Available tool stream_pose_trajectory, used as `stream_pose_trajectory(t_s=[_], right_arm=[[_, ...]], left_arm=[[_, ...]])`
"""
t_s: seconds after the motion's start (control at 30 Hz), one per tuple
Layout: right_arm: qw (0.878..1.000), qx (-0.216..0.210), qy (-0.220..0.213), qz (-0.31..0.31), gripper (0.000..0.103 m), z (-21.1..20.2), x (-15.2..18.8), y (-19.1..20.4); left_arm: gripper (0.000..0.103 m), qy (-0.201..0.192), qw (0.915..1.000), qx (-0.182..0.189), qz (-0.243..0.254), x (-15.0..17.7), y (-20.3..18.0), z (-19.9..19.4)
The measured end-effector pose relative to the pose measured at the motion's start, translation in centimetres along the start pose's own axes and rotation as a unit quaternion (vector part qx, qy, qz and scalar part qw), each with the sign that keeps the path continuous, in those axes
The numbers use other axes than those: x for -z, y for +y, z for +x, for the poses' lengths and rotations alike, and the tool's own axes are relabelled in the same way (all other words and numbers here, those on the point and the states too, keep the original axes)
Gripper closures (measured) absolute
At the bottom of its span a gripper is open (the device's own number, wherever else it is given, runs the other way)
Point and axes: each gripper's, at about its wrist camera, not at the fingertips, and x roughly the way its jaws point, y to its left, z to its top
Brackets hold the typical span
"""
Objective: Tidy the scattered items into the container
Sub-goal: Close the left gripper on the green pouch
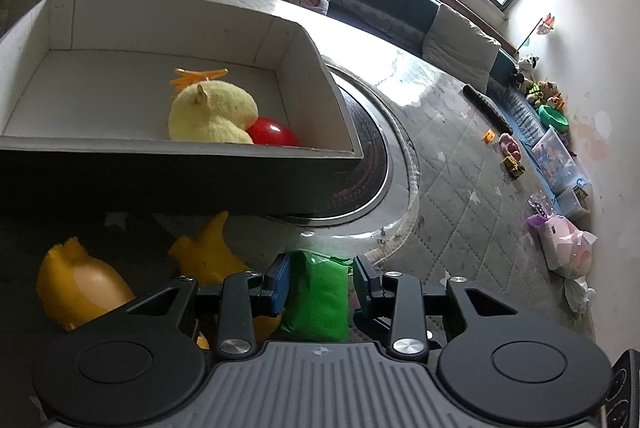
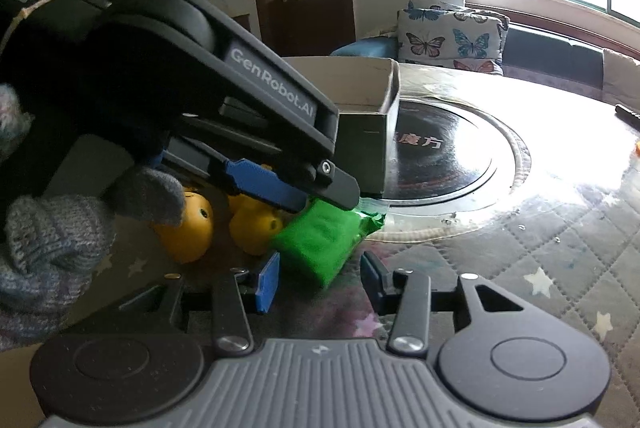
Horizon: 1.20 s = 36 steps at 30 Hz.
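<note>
Green packet (image 1: 316, 294) sits between the left gripper's (image 1: 320, 282) parted jaws, yellow toys (image 1: 80, 284) beside; right gripper (image 2: 320, 278) open, empty.

Green packet (image 2: 320, 240) on quilted mat, two yellow ducks (image 2: 224, 220) beside, cardboard box (image 1: 176, 96) holding plush chick (image 1: 212, 112), red ball (image 1: 274, 133)

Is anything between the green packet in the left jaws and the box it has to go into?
Only the box's own near wall. The green packet sits between the left gripper jaws, below that dark wall; it must clear the rim. Inside, a yellow plush and red ball leave bare floor.
</note>
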Motion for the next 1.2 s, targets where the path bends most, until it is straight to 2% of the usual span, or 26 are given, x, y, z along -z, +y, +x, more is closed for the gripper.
stream_pose_trajectory(t_s=[0.2,0.5,0.83,1.2], right_arm=[[1.0,0.023,0.0,0.002,0.059,-0.5,-0.1,-0.9],[1.0,-0.006,-0.014,0.016,0.058,-1.2,-0.6,-0.5],[1.0,-0.005,-0.008,0.021,0.058,0.4,-1.3,-0.7],[1.0,0.001,-0.005,0.01,0.058,0.2,-1.5,-0.9]], left_arm=[[0.066,0.008,0.9999,0.007,-0.011,-0.2,0.2,0.4],[0.066,0.008,0.9994,0.01,-0.032,-0.2,0.3,0.2],[0.066,0.012,0.9994,0.007,-0.033,-0.7,0.3,0.7],[0.066,0.018,0.9989,0.004,-0.043,-1.0,0.4,1.5]])
